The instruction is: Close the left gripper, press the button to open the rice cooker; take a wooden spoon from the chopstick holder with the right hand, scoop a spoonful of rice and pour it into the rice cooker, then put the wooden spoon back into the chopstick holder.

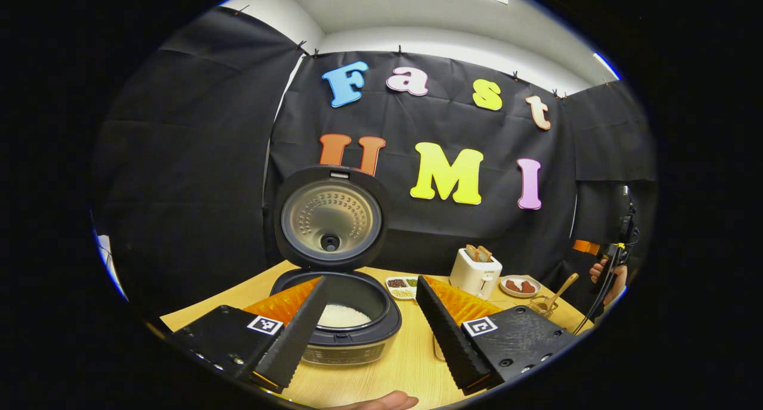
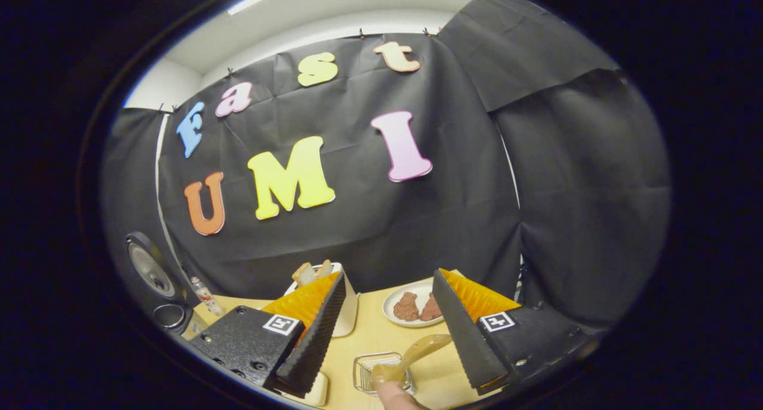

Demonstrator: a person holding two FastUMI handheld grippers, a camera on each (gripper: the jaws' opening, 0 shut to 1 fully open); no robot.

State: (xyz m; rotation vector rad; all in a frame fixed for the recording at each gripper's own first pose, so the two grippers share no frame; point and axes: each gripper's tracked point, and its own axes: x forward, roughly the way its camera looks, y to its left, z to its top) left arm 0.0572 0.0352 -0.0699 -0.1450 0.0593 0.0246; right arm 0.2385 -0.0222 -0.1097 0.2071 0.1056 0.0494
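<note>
In the left gripper view your left gripper [image 1: 371,307] stands released before the rice cooker [image 1: 340,323], lid up, rice inside. In the right gripper view your right gripper [image 2: 388,314] is spread wide; the wooden spoon [image 2: 411,353] sits in the chopstick holder [image 2: 381,371] at six o'clock.

My left gripper view looks low across the table [image 1: 411,362], close on the open rice cooker [image 1: 337,323]. My right gripper view faces the far right corner. Both share the toaster [image 1: 475,271] and plate [image 2: 390,306].
</note>
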